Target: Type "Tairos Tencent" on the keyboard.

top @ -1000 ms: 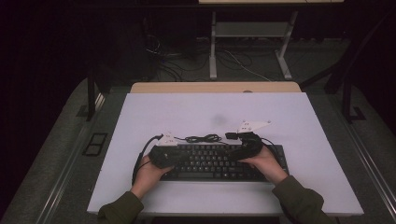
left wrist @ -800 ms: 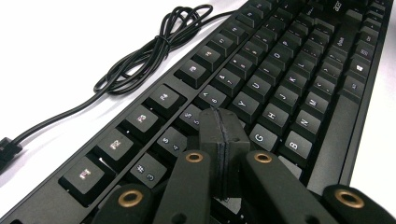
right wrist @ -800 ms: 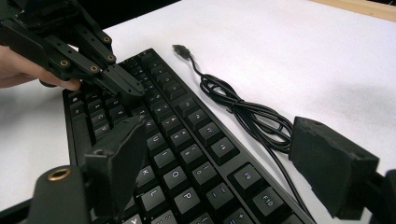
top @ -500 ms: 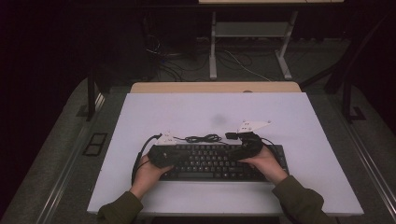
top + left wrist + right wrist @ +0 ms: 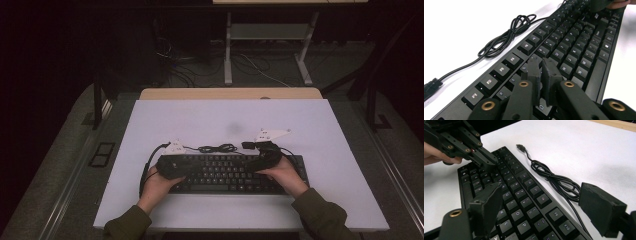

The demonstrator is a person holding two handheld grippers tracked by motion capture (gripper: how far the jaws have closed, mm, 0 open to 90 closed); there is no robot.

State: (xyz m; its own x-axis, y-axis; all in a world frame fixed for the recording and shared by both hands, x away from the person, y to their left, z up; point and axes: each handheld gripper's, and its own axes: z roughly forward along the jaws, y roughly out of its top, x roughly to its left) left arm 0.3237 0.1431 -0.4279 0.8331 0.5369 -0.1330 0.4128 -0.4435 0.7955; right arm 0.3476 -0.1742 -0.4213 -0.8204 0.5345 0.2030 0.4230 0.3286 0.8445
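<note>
A black keyboard (image 5: 227,174) lies across the near half of the white table, and its cable (image 5: 217,148) is coiled just behind it. My left gripper (image 5: 190,167) hovers low over the keyboard's left end. Its jaws (image 5: 542,68) have just been opening a little and stand a thin slit apart over the keys, with nothing between them. My right gripper (image 5: 252,164) is over the right part of the keyboard, jaws wide open (image 5: 544,207) with only keys and cable beyond them. The left gripper (image 5: 489,162) also shows in the right gripper view, tips down on the keys.
The cable's USB plug (image 5: 520,147) lies loose on the table (image 5: 300,125) behind the keyboard's left end. Bare white surface stretches behind and to both sides. A wooden strip (image 5: 230,93) borders the far edge, with dark floor and desk legs beyond.
</note>
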